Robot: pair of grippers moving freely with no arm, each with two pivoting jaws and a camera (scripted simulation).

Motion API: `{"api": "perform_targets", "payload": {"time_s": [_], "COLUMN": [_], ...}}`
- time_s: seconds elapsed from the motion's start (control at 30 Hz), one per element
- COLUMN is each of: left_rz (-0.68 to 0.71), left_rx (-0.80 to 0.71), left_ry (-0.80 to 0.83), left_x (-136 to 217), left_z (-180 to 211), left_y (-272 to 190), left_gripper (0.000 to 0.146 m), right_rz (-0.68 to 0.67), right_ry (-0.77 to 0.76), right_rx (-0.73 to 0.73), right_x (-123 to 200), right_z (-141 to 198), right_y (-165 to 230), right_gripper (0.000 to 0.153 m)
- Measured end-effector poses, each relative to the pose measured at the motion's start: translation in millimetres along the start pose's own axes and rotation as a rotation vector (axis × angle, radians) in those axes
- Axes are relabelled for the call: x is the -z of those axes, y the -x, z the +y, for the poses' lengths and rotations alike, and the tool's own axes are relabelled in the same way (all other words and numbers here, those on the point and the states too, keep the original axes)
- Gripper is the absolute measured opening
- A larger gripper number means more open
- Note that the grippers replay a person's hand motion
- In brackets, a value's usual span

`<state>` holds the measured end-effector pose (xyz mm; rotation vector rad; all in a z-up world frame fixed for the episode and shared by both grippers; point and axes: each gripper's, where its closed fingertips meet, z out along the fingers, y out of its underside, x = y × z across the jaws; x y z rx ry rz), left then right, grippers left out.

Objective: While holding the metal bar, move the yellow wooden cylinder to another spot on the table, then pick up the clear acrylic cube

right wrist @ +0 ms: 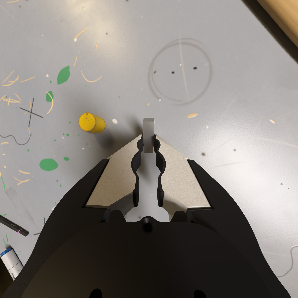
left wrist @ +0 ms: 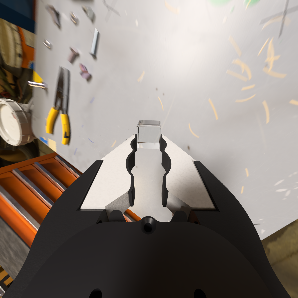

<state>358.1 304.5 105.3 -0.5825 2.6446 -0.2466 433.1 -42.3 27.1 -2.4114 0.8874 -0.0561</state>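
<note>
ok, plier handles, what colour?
Yellow, with a dark mark on one; the pliers show only in the left wrist view, a bit blurred.

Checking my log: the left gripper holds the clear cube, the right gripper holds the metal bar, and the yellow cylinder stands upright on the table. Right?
One thing is wrong: the yellow cylinder lies on its side, not upright, as the right wrist view shows. The left gripper does hold the clear cube, and the right gripper holds the metal bar.

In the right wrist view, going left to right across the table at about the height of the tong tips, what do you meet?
Black X mark → yellow cylinder lying on its side → white fleck → metal bar held in the right tongs → tan chip.
</note>
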Motion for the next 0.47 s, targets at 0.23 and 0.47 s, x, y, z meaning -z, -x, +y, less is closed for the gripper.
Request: {"api": "perform_targets", "payload": {"time_s": [0.23,0.47], "left_rz": [0.024,0.141], "left_rx": [-0.041,-0.240], "left_ry": [-0.213,-0.189], "left_x": [45,-12], "left_z": [-119,-225], "left_y": [-34,-100], "left_gripper": [0.027,0.028], "right_rz": [0.003,0.009], "right_ry": [-0.005,-0.010], "right_rx": [0.018,0.033], "right_x": [0,2], "right_z": [-1,0], "right_y": [0,0], "right_gripper": [0.011,0.011]}}
